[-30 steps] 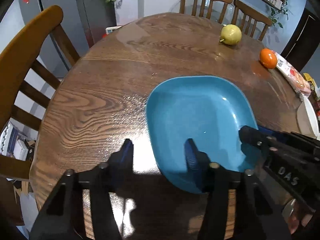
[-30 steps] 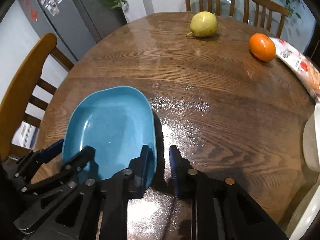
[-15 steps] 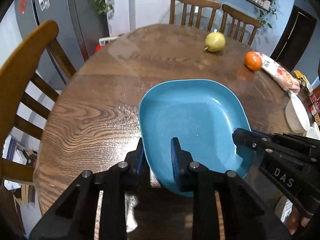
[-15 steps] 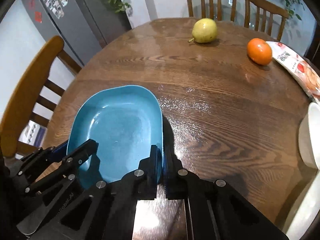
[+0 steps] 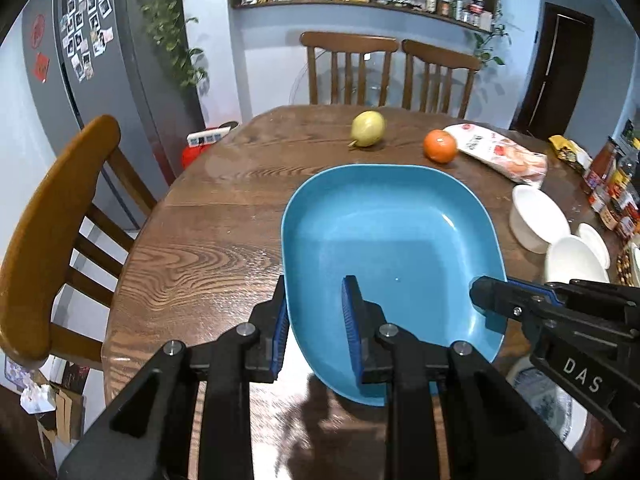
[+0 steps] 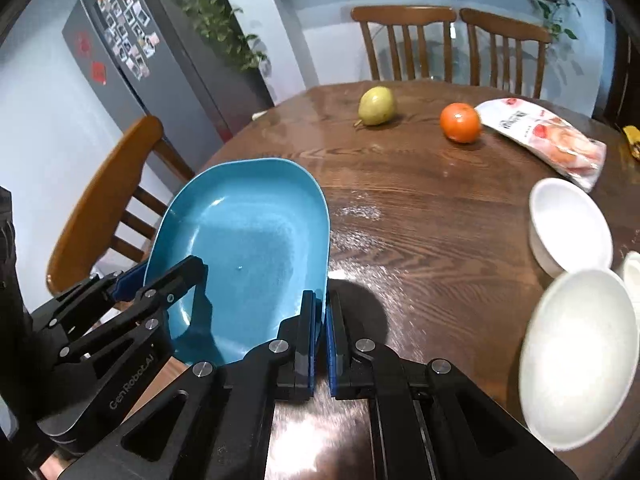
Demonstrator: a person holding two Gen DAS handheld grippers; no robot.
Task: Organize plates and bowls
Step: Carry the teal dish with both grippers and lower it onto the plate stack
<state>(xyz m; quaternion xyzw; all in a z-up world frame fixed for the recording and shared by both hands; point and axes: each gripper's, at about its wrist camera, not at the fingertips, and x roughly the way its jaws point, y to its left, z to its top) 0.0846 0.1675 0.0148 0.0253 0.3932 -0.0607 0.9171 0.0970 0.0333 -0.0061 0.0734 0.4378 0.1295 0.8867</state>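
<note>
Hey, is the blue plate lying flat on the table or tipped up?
Tipped up: the blue plate hangs clamped at its rim between the left gripper and right gripper, off the table.

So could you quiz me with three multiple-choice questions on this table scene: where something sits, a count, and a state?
1. The orange lies between the pear and:
A. the snack packet
B. a mug
C. a kettle

2. Chairs beyond the table's far edge:
A. none
B. two
C. five

3. The blue plate is:
A. flat on the table
B. upside down
C. gripped at both sides

Answers: 1 A, the packet lies just right of it. 2 B, two backs show side by side. 3 C, the left hand-held gripper and right hand-held gripper each clamp its rim.
</note>
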